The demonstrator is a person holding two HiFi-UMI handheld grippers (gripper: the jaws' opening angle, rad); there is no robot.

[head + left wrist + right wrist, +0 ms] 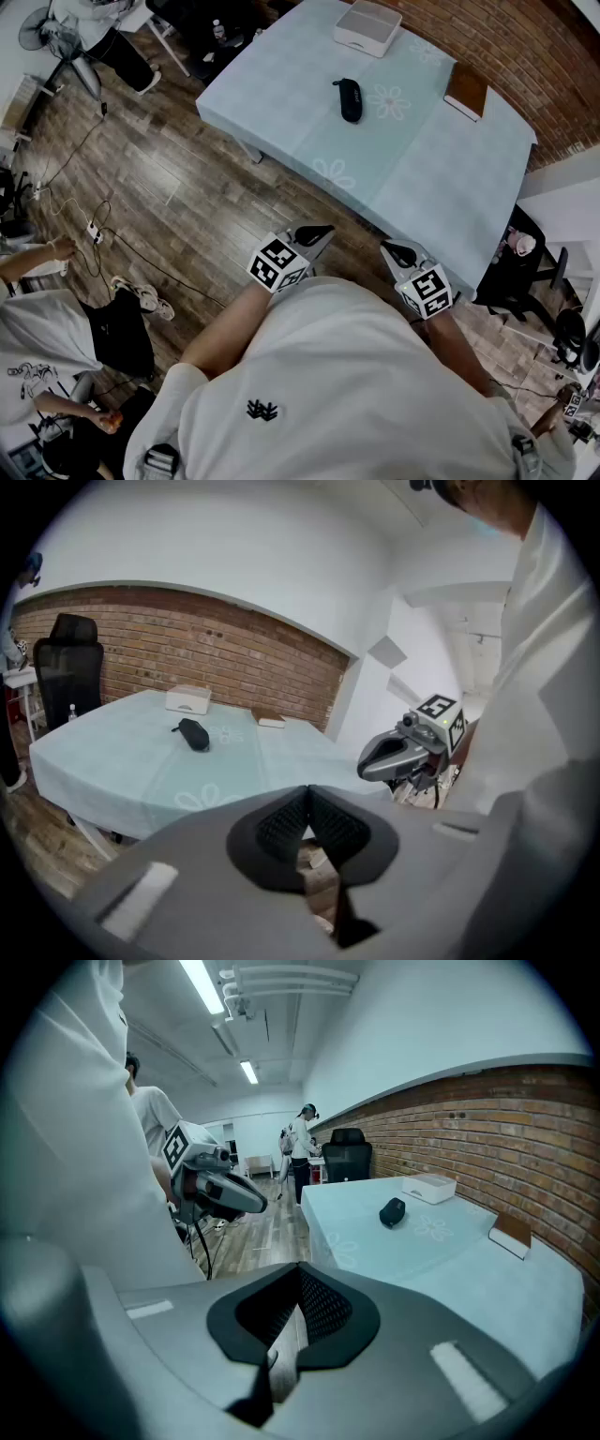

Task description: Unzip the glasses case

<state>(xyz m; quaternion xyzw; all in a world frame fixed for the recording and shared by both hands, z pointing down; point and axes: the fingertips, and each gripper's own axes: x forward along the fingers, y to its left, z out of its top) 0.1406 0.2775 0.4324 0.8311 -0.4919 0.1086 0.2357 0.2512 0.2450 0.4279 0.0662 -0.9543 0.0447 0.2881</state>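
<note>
A black zipped glasses case (pixel 349 98) lies on the pale blue tablecloth (pixel 412 178), far from both grippers; it also shows small in the left gripper view (pixel 192 733) and the right gripper view (pixel 392 1210). My left gripper (pixel 317 232) and right gripper (pixel 398 251) are held close to the person's body, short of the table's near edge. Both have their jaws shut with nothing between them. The other gripper shows in each gripper view, the right gripper (pixel 398 752) and the left gripper (pixel 225 1194).
A white box (pixel 367 26) sits at the table's far side and a brown book (pixel 466 90) at its far right. A brick wall (pixel 525 56) runs behind. Cables (pixel 94 230) and people are on the wooden floor at the left; a black chair (pixel 511 272) stands at the right.
</note>
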